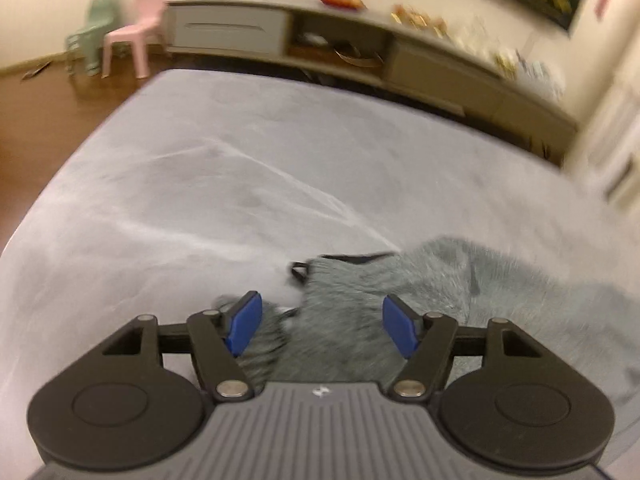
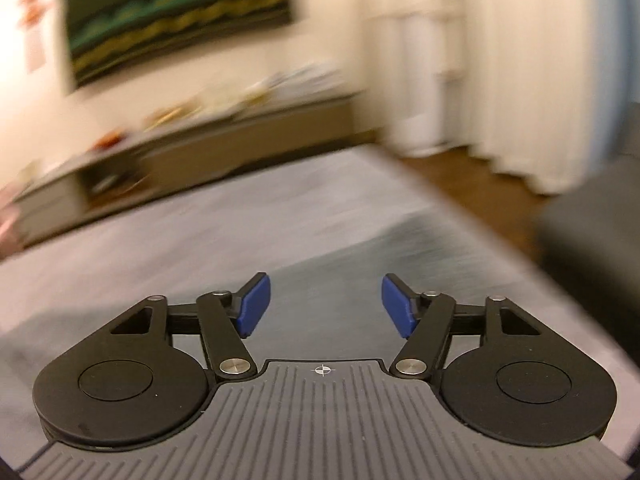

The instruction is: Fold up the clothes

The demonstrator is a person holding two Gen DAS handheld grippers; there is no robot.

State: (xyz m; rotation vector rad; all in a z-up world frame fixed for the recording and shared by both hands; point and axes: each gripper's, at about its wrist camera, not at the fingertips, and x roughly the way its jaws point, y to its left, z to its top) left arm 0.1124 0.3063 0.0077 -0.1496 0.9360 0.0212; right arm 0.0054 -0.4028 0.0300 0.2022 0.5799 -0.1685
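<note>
Both grippers, left [image 1: 322, 326] and right [image 2: 325, 304], spread above garment [image 1: 400, 300], bed [image 1: 200, 184] edge clear.

Ahead of us a long low cabinet [image 1: 360, 44] runs along a cream wall [image 2: 332, 40], with a dark framed picture [image 2: 176, 20] above. We see a brown wooden floor [image 1: 60, 92], pink [image 1: 134, 32] and green [image 1: 90, 36] chairs, and pale curtains [image 2: 520, 60].

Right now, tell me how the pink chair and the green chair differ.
The pink chair stands nearer the cabinet; the green chair stands farther left, partly behind the pink one. The pink chair shows whole; the green chair is partly hidden. Both look like small plastic chairs standing upright on the wooden floor.
</note>
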